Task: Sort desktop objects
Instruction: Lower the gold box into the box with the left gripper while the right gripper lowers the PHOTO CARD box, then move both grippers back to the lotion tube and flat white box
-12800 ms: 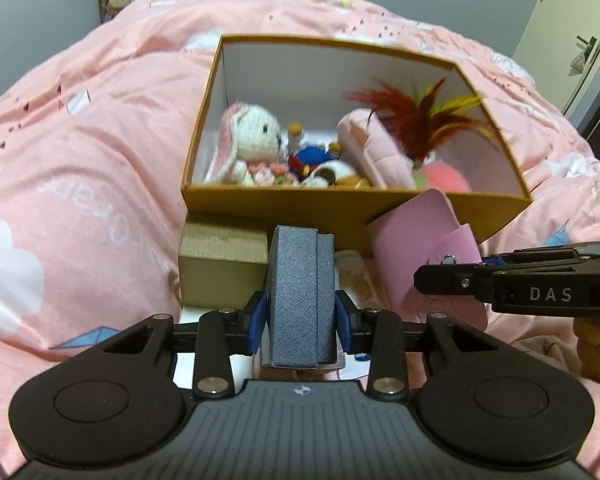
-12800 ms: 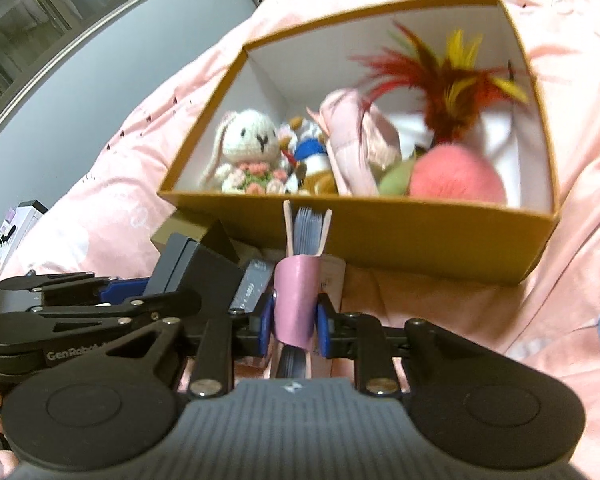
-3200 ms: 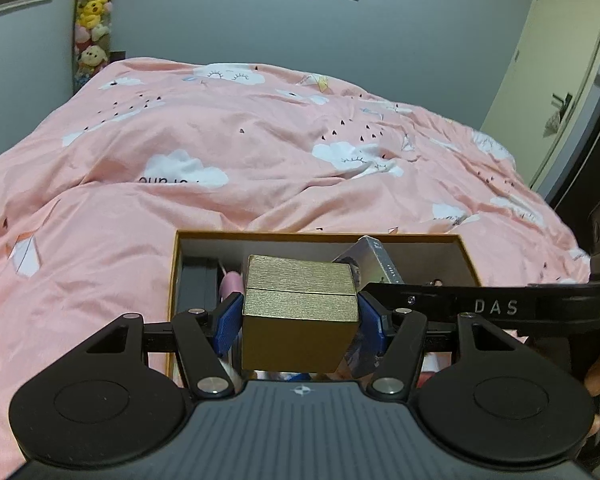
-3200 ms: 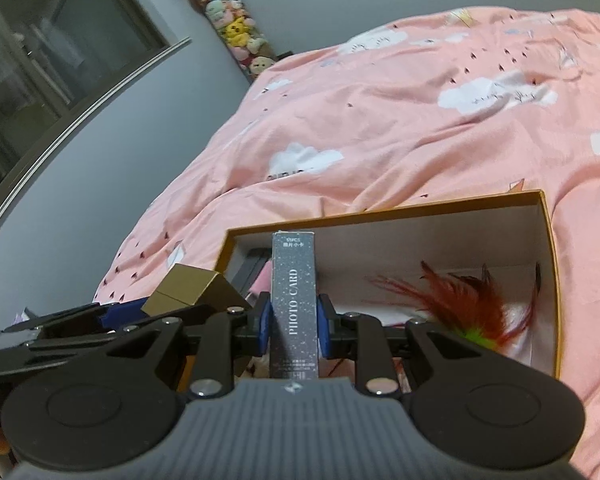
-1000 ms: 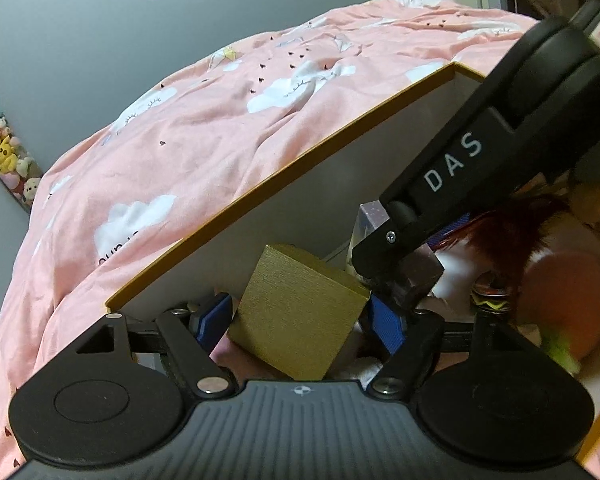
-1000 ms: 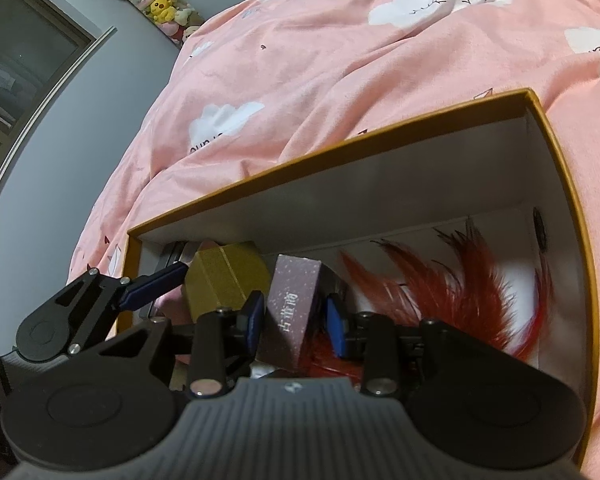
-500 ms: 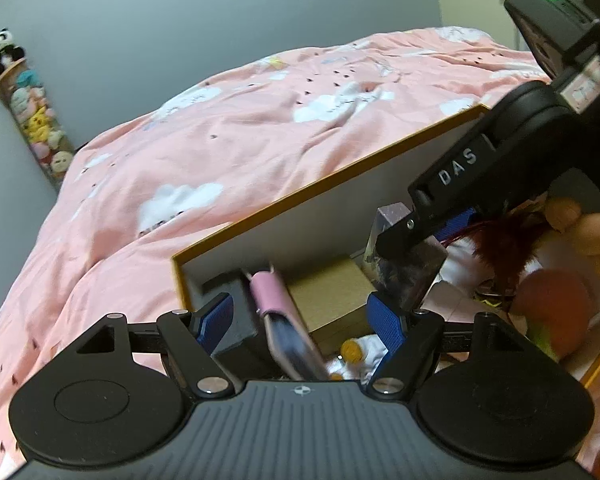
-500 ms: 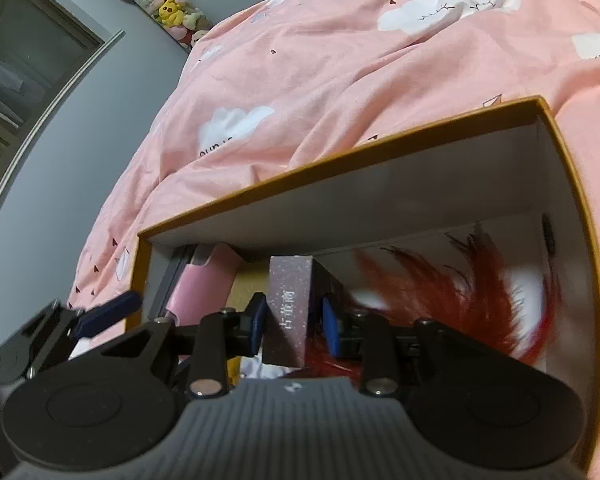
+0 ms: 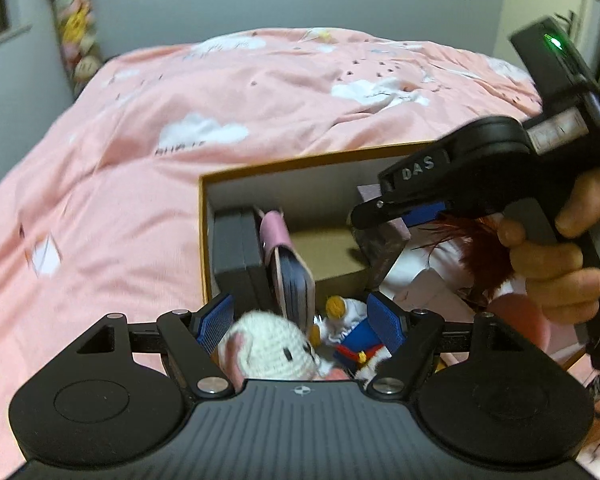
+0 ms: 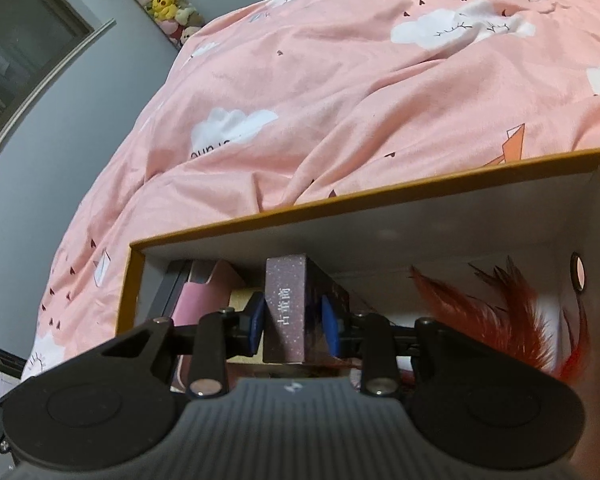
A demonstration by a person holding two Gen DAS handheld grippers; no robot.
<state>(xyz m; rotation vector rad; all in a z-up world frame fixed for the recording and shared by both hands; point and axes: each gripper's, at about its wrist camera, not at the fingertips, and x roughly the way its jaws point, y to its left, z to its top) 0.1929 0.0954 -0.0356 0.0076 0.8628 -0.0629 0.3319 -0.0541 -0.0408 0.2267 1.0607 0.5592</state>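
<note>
1. Left gripper (image 9: 302, 322): jaws wide, nothing clamped; it hangs over the near end of the storage box (image 9: 199, 240), so its share looks delivered
2. Under those jaws, already inside: crochet bunny (image 9: 270, 350) and a small blue-and-white doll (image 9: 354, 338)
3. Just beyond, along the left wall, stood on edge: dark grey case (image 9: 236, 252), pink card wallet (image 9: 278, 248); a gold-brown box (image 9: 324, 254) sits behind them against the back wall
4. Right gripper (image 10: 293, 322): jaws narrow, pads pressed on both sides of the speckled card box (image 10: 286, 308), which is upright and inside the box walls, above the gold-brown box; not yet released, and whether its base rests on anything cannot be told
5. Right half of box: red feathers (image 10: 496, 320) and a pink pompom (image 9: 518, 320), also stowed
6. Beyond: only the pink cloud duvet (image 10: 340, 100) on the bed; no loose items show
7. Judgement: sorting nearly done; left to do is set the card box down, open, withdraw
</note>
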